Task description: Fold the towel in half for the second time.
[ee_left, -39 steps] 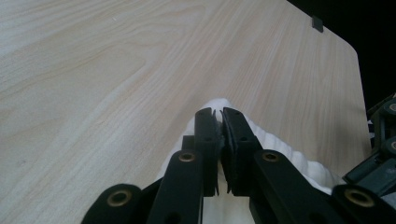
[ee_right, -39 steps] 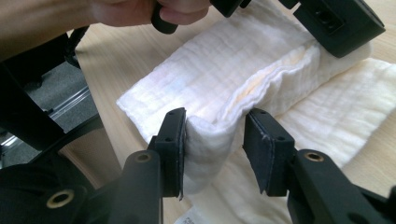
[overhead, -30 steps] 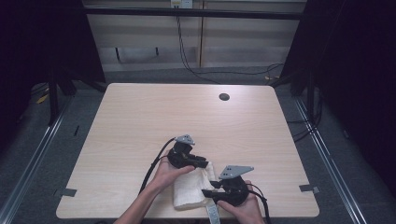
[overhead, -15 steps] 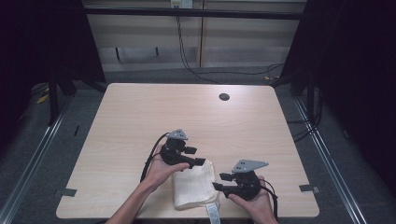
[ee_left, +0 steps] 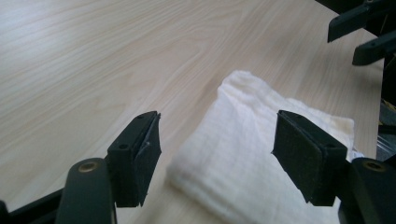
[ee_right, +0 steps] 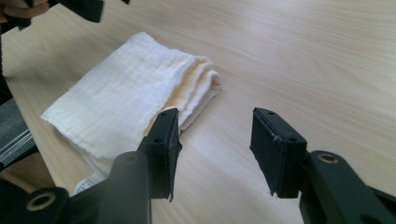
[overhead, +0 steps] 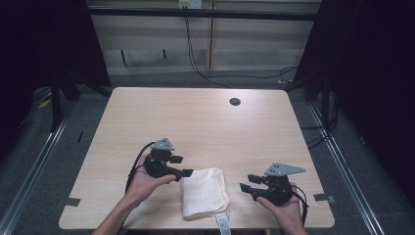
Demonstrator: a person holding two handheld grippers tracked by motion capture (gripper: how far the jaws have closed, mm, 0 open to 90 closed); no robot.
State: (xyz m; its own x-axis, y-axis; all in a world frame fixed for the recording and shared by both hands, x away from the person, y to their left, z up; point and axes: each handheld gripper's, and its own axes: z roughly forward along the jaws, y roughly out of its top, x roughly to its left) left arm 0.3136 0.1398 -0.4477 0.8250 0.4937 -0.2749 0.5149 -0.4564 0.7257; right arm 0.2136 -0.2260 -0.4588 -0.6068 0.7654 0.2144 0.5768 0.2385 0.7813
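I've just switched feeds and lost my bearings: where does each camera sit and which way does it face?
High view: above the person's side, looking forward and down on the table; forearms, left gripper, right gripper.
Left gripper view: on that gripper, looking between open jaws at the folded cloth.
Right gripper view: on that gripper, open jaws, cloth to their left.
All three share the cloth.

I am finding no readable writing anywhere; the small white tag (overhead: 222, 224) on the folded cream cloth (overhead: 204, 192) is too blurred.
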